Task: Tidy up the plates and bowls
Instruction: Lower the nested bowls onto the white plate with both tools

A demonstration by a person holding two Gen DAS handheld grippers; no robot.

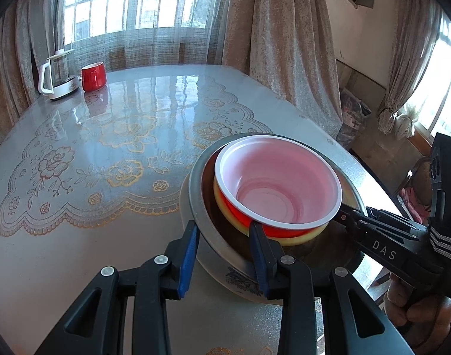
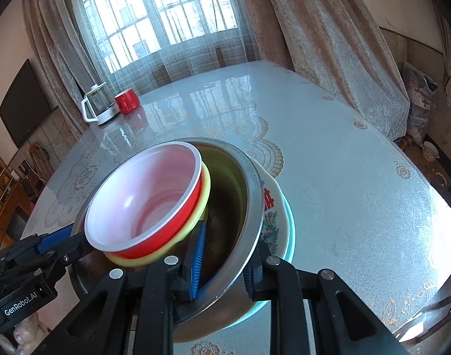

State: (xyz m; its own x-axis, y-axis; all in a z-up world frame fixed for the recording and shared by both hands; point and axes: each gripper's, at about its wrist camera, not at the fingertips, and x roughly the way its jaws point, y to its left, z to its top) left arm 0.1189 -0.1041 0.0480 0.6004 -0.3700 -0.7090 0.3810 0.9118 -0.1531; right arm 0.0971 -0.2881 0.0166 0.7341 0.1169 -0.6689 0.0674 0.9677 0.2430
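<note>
I'd lift the steel bowl [image 2: 253, 195] level and slowly, both sides together, so the nested yellow bowl [image 1: 225, 210] and red bowl [image 1: 284, 189] don't slide.

My right gripper [image 2: 225, 247] has its jaws narrowly pinched on the rim. My left gripper [image 1: 224, 238] straddles it partly open (whether it bites, I can't tell).

The stack sits on a plate [image 2: 269, 222] near the glossy worktop [image 1: 107, 222] edge. Curtained windows stand behind, with a kettle [image 1: 58, 74] and mug [image 1: 93, 75] far off.

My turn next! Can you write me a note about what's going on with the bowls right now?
Left gripper: fingers straddle the metal bowl rim; grip unclear.
Right gripper: same, further round the rim.
Things: red bowl sits in the yellow bowl, inside the metal bowl, on a floral plate over a teal plate.
Done: everything nested in one stack.
Left: probably just placing the stack, then letting go.
</note>
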